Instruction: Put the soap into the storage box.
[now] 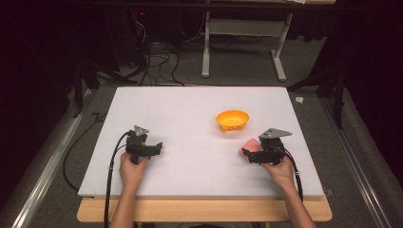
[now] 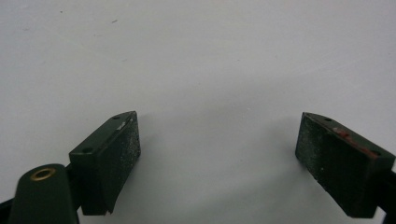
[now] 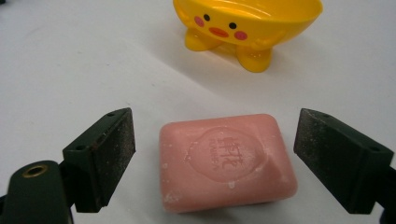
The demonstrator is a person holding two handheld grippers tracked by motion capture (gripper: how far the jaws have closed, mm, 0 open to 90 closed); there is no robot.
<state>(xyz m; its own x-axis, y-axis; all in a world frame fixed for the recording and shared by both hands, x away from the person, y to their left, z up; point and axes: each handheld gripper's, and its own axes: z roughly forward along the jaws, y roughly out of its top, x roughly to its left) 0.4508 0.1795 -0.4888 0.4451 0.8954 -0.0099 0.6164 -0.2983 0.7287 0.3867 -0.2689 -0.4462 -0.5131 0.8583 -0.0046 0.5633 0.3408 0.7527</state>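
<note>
A pink, rounded rectangular bar of soap (image 3: 226, 161) lies flat on the white table mat (image 1: 190, 114), its stamped round emblem facing up. In the right gripper view it sits squarely between the two black jaws of the right gripper (image 3: 215, 158), with a strip of bare mat showing on either side of it, so neither pad touches it; the jaws stand wide apart and grip nothing.

Taking the soap as the landmark: just beyond it, in the same view, stands a yellow plastic soap dish shaped like a duck (image 3: 247, 28) (two dot eyes, an orange beak and pink cheeks on its front, stubby feet underneath), apart from the soap and upright on the mat. In the high view the soap (image 1: 249, 145) peeks out at the inner side of the right gripper (image 1: 252, 153), and the yellow dish (image 1: 232, 120) sits a little farther up the table from it and slightly to its left.

Well apart from the soap, on the far left side of the mat, the left gripper (image 1: 154, 148) is held low over the surface in the person's left hand (image 1: 131, 171). In the left gripper view the left gripper (image 2: 217, 149) has its jaws spread wide, with bare white mat between them and nothing held.
</note>
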